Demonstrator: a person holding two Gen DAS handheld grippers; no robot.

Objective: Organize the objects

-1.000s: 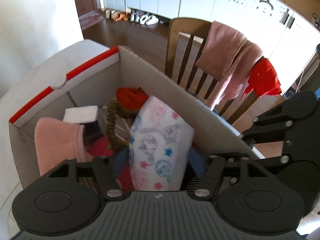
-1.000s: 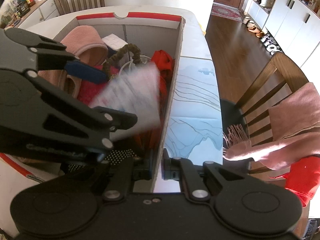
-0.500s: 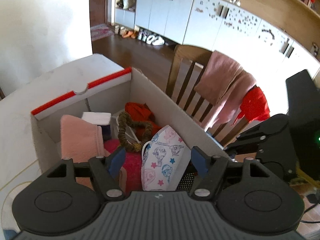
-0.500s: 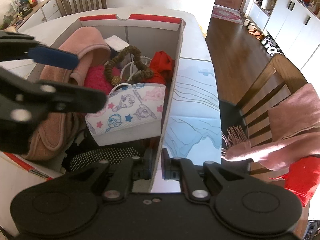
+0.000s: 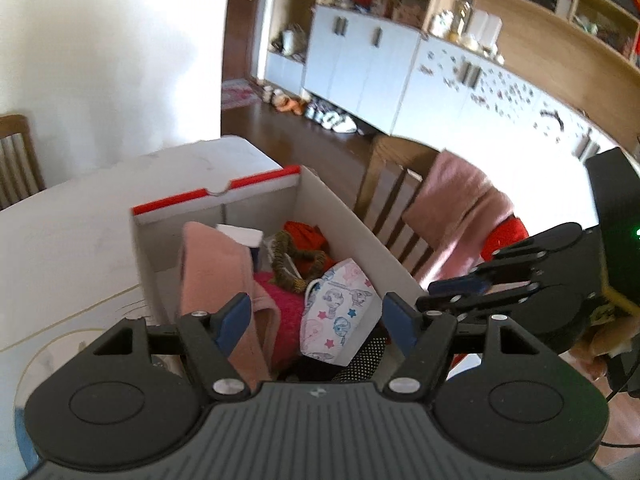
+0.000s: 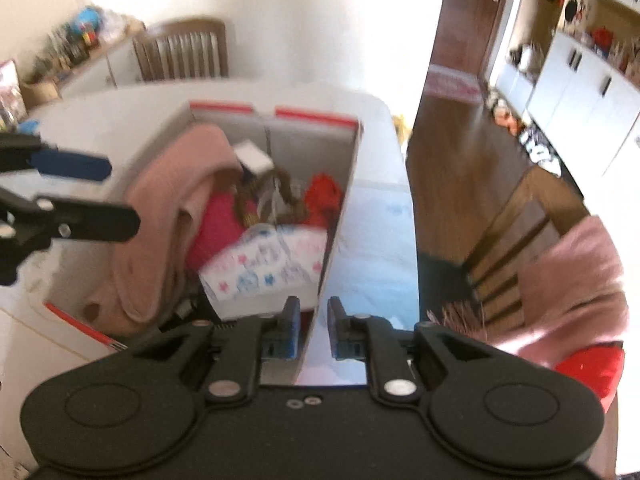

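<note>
Left tongs (image 5: pixel 316 314) are standing wide and empty above the box (image 5: pixel 360 236); right tongs (image 6: pixel 314 330), narrow, have just been opening, straddling its wall, releasing it.

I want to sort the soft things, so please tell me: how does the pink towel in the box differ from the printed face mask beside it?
The pink towel is plain; the face mask is white with cartoon prints and stars. The towel is larger and hangs folded over the box wall; the mask is smaller and lies inside on the other items. Both are soft, and neither tool holds them.
</note>
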